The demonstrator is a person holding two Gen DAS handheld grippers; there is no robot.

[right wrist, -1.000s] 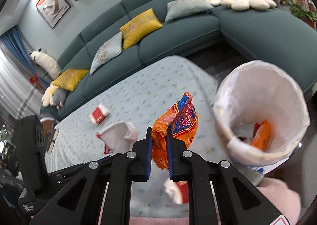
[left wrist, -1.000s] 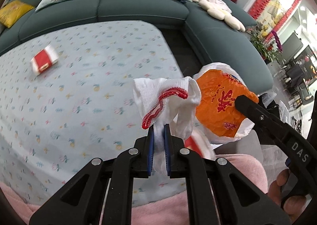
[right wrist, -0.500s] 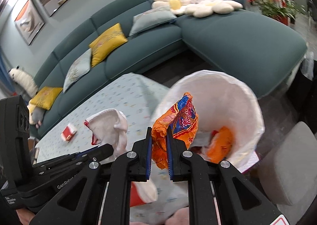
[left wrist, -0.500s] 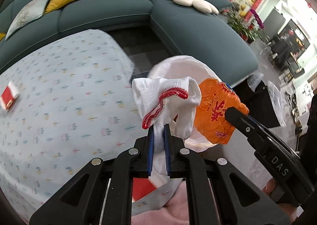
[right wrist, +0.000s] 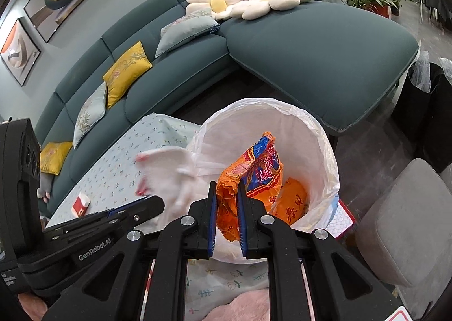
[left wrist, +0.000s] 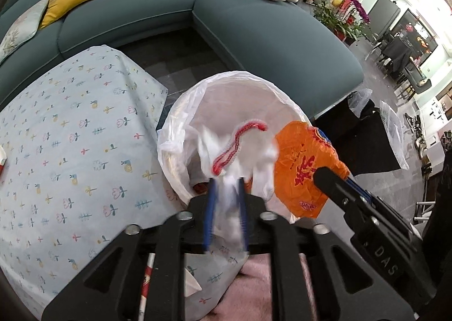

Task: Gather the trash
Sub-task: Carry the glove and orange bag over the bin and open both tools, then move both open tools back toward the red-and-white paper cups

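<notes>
Over the lined bin (left wrist: 197, 112), your left tongs (left wrist: 226, 199) are spreading off the white rag (left wrist: 234, 151), so next release the orange wrapper (right wrist: 248, 177) pinched by your right tongs (right wrist: 227, 208).

Left gripper (left wrist: 226, 193) jaws opening, white sock (left wrist: 240, 148) blurred between them over lined bin (left wrist: 180, 123); right gripper (left wrist: 327, 177) pinches orange wrapper (left wrist: 302, 171).

Thin white plastic bin liner (right wrist: 325, 148), translucent, crinkled. Orange snack wrapper (right wrist: 251, 174), glossy printed film, creased. White rag (left wrist: 240, 148) with red stitched edge, soft knit cloth, blurred so weave unclear. Tablecloth (left wrist: 70, 137), matt printed fabric. Sofa (right wrist: 310, 52), matt teal upholstery. Gripper (right wrist: 227, 205) body matt black plastic, silver metal screws, blue pads, probably rubber.
</notes>
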